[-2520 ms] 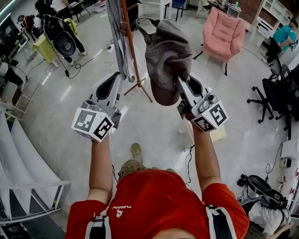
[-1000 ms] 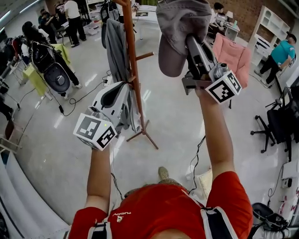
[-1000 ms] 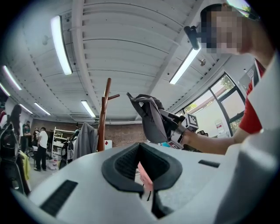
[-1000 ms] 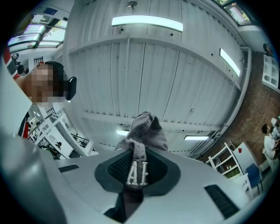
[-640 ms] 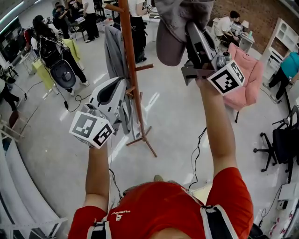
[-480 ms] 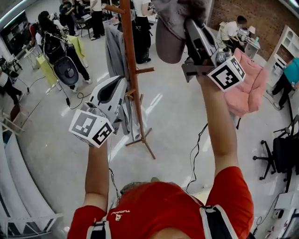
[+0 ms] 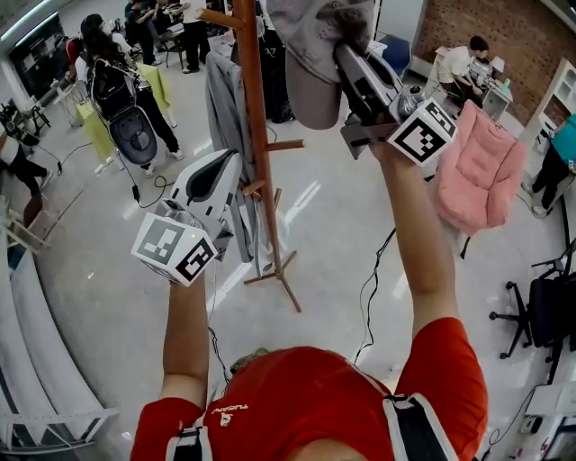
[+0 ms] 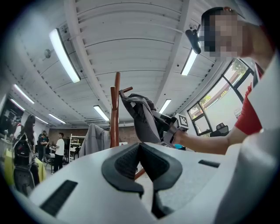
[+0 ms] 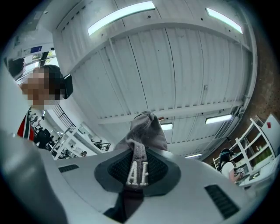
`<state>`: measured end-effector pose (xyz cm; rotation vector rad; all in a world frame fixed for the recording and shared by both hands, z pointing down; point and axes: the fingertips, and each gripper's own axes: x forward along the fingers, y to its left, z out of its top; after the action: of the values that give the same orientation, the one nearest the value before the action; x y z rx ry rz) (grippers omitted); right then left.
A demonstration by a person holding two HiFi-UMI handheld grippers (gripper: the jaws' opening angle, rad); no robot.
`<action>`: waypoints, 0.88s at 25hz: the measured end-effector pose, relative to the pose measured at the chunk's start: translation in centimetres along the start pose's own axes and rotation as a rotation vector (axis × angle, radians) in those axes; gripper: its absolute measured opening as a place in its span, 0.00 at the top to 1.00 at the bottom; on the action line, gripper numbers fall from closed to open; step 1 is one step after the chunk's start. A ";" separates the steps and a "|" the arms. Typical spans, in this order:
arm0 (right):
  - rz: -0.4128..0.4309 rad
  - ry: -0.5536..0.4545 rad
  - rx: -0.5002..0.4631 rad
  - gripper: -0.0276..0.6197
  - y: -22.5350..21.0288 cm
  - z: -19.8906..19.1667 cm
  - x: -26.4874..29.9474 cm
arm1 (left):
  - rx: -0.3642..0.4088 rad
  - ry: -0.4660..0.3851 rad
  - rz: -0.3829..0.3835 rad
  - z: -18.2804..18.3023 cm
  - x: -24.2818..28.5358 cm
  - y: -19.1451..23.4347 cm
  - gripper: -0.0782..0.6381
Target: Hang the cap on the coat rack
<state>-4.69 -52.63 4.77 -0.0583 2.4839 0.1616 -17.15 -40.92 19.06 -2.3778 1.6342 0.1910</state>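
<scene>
R gripper [image 7: 349,47] was pinched on the cap [image 7: 310,67] near coat rack [image 7: 255,135] top; L gripper [image 7: 227,167] was closed, empty. Floppy cap could miss the upper peg [image 7: 219,16] & drop on release

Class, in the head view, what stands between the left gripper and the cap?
The coat rack's wooden pole stands between the left gripper and the cap, shown in the head view.

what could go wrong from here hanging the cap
1. The right tool pinches only a narrow strip of the cap, so it could slip free.
2. The cap hangs beside the coat rack pole, not over a peg; it may miss and drop.
3. The left tool sits close to the pole and could nudge it.
</scene>
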 end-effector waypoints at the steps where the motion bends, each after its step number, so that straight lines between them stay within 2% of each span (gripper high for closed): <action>1: 0.002 0.018 0.002 0.86 -0.2 -0.9 0.2 | -0.003 0.000 0.000 -0.1 0.0 0.2 0.88; 5: -0.048 0.097 -0.022 0.84 -1.7 -4.0 -0.3 | -0.005 0.012 -0.004 -0.8 -0.1 0.6 0.88; 8: -0.056 0.128 -0.046 0.82 -1.8 -5.5 -0.5 | -0.007 0.023 -0.003 -1.3 -0.2 0.8 0.88; 17: -0.073 0.234 -0.042 0.67 -2.1 -9.0 -1.2 | -0.024 0.044 -0.014 -2.0 -0.2 1.1 0.88; 22: -0.111 0.255 -0.070 0.67 -1.2 -9.6 -2.9 | -0.031 0.036 -0.032 -1.9 -0.4 1.1 0.88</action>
<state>-8.11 -55.08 13.94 -0.2604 2.7202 0.2047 -18.40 -41.41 20.83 -2.4421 1.6197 0.1703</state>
